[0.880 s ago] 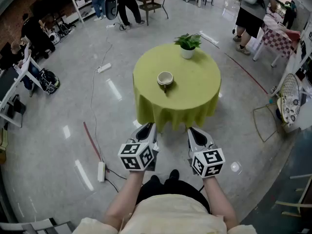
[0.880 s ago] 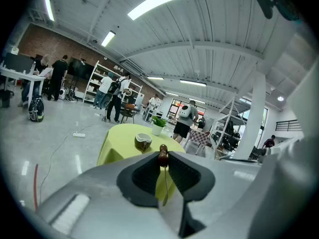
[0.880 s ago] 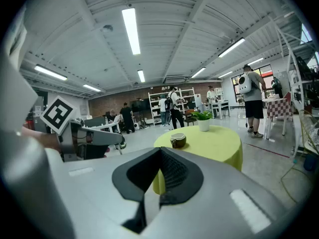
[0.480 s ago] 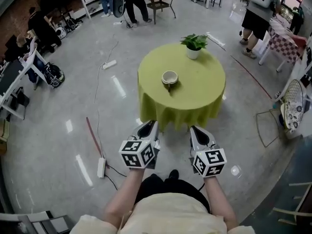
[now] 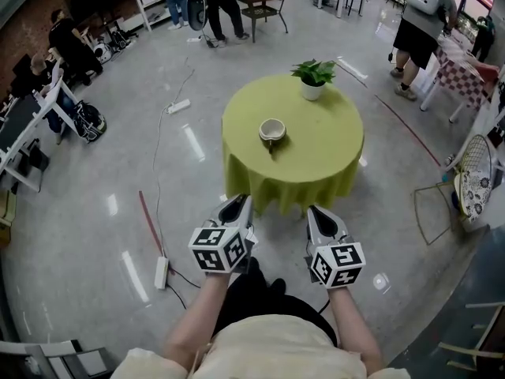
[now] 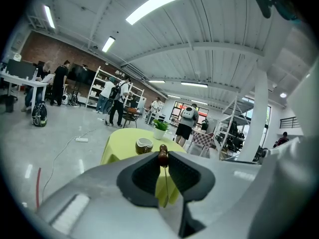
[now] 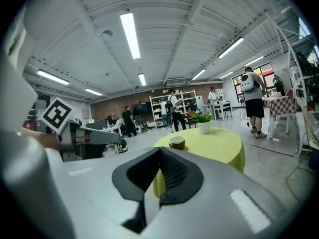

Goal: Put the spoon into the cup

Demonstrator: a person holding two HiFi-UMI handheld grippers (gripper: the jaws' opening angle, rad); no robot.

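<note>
A brown cup with a white inside [image 5: 271, 130] stands near the middle of a round table under a yellow-green cloth [image 5: 323, 160]. Both grippers are held in front of the person's body, short of the table's near edge. My left gripper [image 5: 237, 208] is shut on the spoon [image 6: 163, 155], whose brown end sticks up between the pads while its thin stem hangs down. The cup [image 6: 144, 145] lies ahead of it on the table. My right gripper [image 5: 319, 215] is shut with nothing in it, and the cup [image 7: 176, 143] is ahead of it too.
A potted plant in a white pot [image 5: 313, 79] stands at the table's far edge. A power strip and cable [image 5: 162, 272] lie on the floor at the left. People stand by shelves and tables at the back [image 5: 225, 2], and a wire rack [image 5: 472, 172] stands at the right.
The table sits slightly nearer in the head view and the person's feet have shifted. Both grippers keep the same pose in front of the body.
</note>
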